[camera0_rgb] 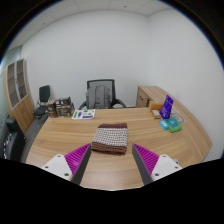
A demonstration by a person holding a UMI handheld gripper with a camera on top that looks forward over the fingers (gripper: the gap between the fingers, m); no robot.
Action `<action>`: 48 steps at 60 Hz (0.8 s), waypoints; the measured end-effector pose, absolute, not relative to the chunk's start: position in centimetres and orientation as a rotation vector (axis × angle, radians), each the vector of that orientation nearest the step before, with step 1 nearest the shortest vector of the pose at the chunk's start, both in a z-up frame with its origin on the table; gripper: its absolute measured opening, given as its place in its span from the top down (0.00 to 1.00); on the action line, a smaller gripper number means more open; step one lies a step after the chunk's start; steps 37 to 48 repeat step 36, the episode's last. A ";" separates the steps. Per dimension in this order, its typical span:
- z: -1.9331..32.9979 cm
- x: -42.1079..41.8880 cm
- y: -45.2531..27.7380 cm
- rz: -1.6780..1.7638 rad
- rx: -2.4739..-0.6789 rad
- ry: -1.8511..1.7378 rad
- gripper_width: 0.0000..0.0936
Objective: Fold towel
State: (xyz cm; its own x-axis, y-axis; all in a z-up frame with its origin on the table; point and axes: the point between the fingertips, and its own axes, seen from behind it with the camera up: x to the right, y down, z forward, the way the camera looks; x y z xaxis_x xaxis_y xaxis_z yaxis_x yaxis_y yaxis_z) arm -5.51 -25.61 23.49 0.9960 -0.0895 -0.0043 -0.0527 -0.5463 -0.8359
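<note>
A folded towel (111, 138), brown with a pale checked top face, lies flat on the wooden table (60, 135), just ahead of my fingers and centred between them. My gripper (112, 163) is open and empty, held above the table's near part. Its purple pads (76, 157) stand wide apart on either side, and the right pad (152, 158) mirrors the left. Neither finger touches the towel.
A black office chair (100, 96) stands behind the table. A blue and green box (171, 122) with a purple item sits at the table's far right. A small rack of items (60, 106) stands far left. A wooden cabinet (151, 96) is behind on the right.
</note>
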 end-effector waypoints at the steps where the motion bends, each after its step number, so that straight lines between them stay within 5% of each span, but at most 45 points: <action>1: 23.9 -5.9 -26.5 -0.052 -2.147 0.101 0.08; 22: 29.3 -11.0 -39.8 -0.124 -2.104 0.098 0.08; 48: 31.1 -12.1 -42.7 -0.163 -2.077 0.074 0.09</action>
